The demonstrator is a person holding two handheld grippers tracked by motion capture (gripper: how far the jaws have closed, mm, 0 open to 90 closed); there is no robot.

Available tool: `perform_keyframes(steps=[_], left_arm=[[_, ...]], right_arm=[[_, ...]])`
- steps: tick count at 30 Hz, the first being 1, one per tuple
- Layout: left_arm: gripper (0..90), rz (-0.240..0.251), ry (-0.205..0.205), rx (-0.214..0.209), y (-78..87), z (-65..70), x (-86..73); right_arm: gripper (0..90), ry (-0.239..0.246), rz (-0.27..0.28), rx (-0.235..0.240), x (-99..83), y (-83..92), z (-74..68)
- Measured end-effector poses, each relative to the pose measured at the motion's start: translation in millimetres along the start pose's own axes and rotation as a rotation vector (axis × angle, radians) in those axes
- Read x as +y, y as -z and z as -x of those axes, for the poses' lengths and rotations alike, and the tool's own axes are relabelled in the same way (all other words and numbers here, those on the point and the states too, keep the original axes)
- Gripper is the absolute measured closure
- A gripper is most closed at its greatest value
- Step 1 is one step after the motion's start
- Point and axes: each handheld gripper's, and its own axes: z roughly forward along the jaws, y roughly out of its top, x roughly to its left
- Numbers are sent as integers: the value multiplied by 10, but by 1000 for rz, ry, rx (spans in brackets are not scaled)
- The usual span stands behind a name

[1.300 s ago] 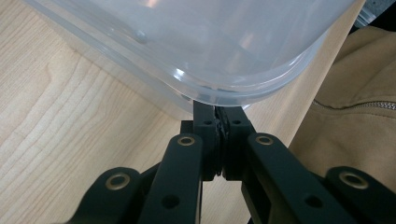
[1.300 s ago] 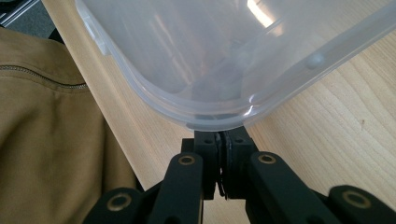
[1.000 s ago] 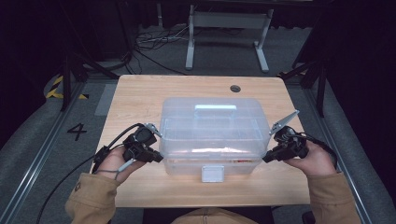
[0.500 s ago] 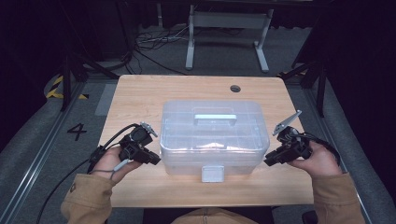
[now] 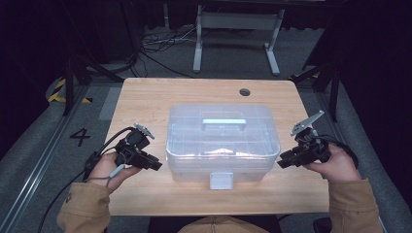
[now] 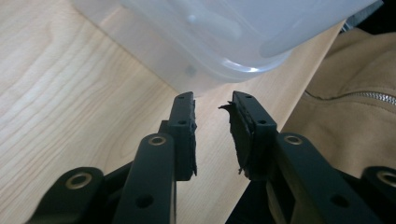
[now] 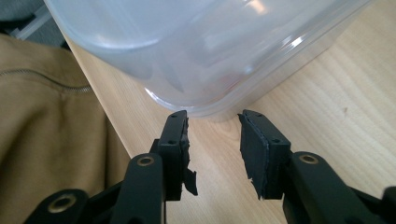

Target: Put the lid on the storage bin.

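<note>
While my tan sleeves come in over the near edge of the pale wooden table (image 5: 145, 97), I hold a pair of black tongs in each hand, one at either short end of the clear plastic storage box (image 5: 222, 141) with its snap-on lid. My left tongs (image 5: 156, 165) sit just beside the box's left end near its front corner, and their jaws have just been opening; in the left gripper view the left tongs (image 6: 212, 105) stand parted with bare wood between the pads and the rounded corner of the box (image 6: 219, 37) right ahead of them, not pinched. My right tongs (image 5: 282, 162) mirror that at the right end, jaws likewise just opened; in the right gripper view the right tongs (image 7: 212, 119) gape with nothing between them, their tips close under the box's curved lower edge (image 7: 201, 60). The box rests flat on the middle of the table, its white front latch (image 5: 221, 180) facing me and its flat handle (image 5: 224, 122) lying across the lid. Farther off, a small round hole (image 5: 244, 91) sits near the table's far edge, and beyond that cables (image 5: 155, 43) trail over the grey floor beside a metal stand (image 5: 236, 22).
</note>
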Motion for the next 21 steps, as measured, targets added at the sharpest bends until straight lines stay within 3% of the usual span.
perform_keyframes(steps=[8, 11, 12, 15, 18, 21], left_arm=[[638, 123, 40, 56, 130, -35, -73], [634, 165, 63, 76, 156, -58, -106], [633, 196, 78, 94, 166, -92, -135], [632, 219, 97, 111, 175, -124, -162], [619, 269, 124, 140, 183, -197, -203], [597, 292, 128, 207, 163, -252, -229]], right_arm=[[547, -19, 174, -55, -22, 196, 90], [535, -24, 210, -67, -7, 207, 108], [510, -29, 246, -93, 10, 205, 135], [494, -39, 268, -116, 10, 206, 153], [476, -77, 324, -145, -16, 219, 210], [440, -90, 369, -194, -68, 190, 294]])
